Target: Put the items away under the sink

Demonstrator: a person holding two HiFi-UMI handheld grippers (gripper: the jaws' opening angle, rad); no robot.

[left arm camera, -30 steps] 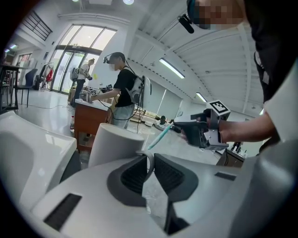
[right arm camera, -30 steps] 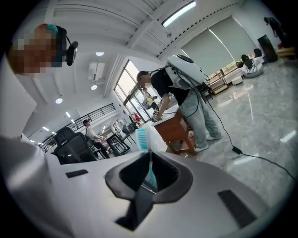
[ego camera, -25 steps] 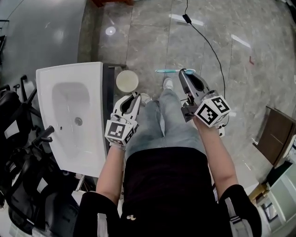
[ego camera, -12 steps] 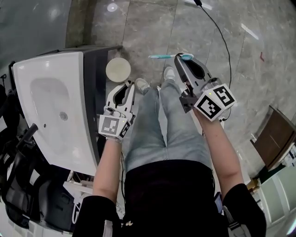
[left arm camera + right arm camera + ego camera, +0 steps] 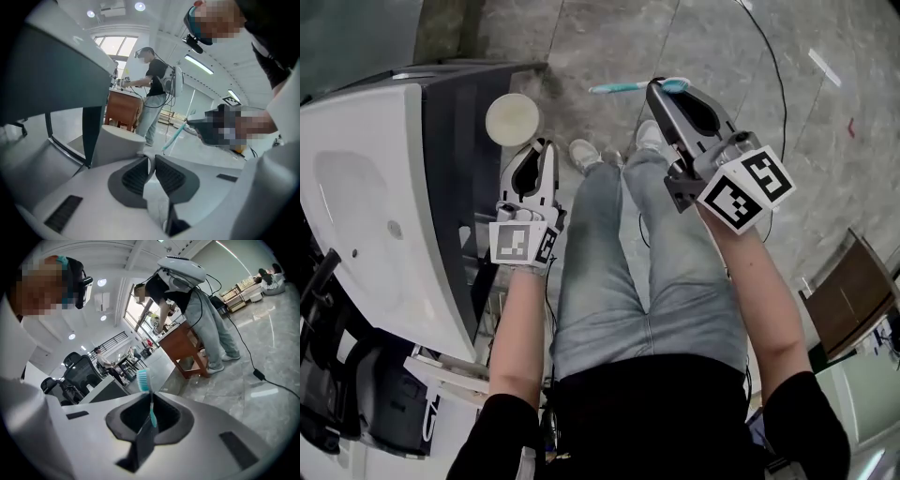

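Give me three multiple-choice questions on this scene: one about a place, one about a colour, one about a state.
1. Where is the cup? A on the floor; B on a shelf; C in the jaws of the left gripper, beside the sink.
2. What colour is the toothbrush? A red; B teal; C black.
3. How is the right gripper? A shut on the toothbrush; B open, empty; C out of view.
Answers: 1 C, the jaws pinch its wall; 2 B, handle and bristles show teal; 3 A, its jaws clamp the handle.
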